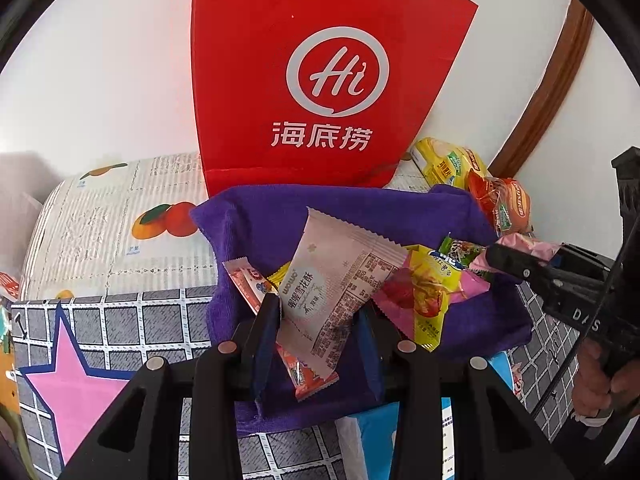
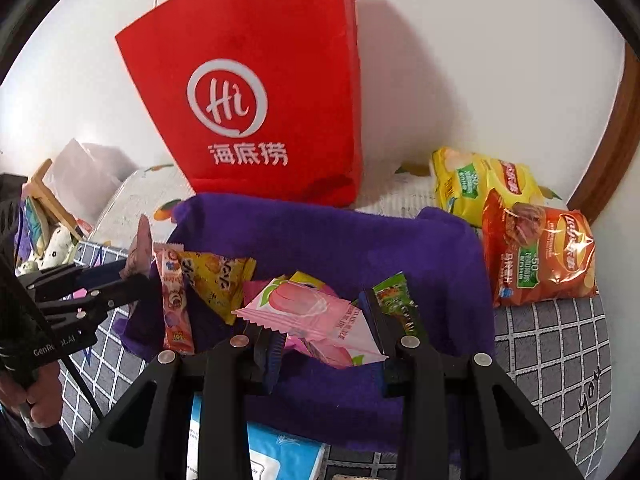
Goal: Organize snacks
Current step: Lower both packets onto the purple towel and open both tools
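Observation:
A purple cloth (image 1: 280, 216) lies on the table with several snack packets on it. My left gripper (image 1: 320, 312) is shut on a pale pink-grey snowflake-crisp packet (image 1: 332, 280) and holds it upright over the cloth. My right gripper (image 2: 320, 324) is shut on a pink peach packet (image 2: 316, 312). The right gripper also shows in the left wrist view (image 1: 496, 256), at the right, gripping that pink packet (image 1: 524, 246). The left gripper shows in the right wrist view (image 2: 136, 276), holding its packet (image 2: 140, 248). A red paper bag (image 2: 256, 92) stands behind the cloth.
Yellow (image 2: 476, 184) and orange (image 2: 536, 252) chip bags lie at the back right by the wall. A red stick packet (image 2: 174, 300), a yellow packet (image 2: 216, 276) and a green packet (image 2: 394, 292) lie on the cloth. A blue-white pack (image 2: 280, 460) sits at the near edge.

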A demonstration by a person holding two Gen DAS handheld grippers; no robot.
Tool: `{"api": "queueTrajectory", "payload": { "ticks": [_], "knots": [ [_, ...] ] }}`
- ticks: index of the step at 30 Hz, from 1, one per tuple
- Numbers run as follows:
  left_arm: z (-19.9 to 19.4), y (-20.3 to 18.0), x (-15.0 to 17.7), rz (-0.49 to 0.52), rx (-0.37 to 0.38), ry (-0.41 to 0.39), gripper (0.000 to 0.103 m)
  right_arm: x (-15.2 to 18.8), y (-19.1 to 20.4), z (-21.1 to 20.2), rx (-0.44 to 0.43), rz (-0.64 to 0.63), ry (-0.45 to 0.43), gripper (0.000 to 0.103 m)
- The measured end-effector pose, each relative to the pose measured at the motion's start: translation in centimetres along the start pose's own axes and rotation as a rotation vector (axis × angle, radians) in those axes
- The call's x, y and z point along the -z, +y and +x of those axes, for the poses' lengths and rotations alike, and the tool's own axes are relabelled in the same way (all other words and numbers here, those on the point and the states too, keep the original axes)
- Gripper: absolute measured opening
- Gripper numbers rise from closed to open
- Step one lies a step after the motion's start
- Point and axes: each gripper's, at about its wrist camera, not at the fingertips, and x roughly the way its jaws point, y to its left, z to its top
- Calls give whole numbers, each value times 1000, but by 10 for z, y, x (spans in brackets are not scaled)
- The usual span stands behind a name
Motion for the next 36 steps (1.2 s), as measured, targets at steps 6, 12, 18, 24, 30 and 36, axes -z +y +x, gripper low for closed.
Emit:
{"api": "queueTrajectory", "payload": {
  "ticks": [6, 12, 18, 24, 30, 36],
  "knots": [
    [0, 1, 0, -3, -1, 3, 36, 3, 12, 3, -31, -42, 27, 35],
    [0, 1, 0, 1, -1, 4, 36, 9, 22, 6, -86, -89, 95, 35],
    [0, 0, 0, 1, -2, 5, 36, 16, 34, 27, -71, -130, 172, 35],
    [10, -1, 1, 8, 2, 30, 36, 19, 33, 35, -44, -136, 193, 35],
    [25, -3, 6, -3, 48, 73, 36, 24, 34, 47, -7, -151, 237, 35],
    [37, -3, 9, -34, 76, 82, 36, 23, 30, 46, 3, -152, 234, 41]
  ]
}}
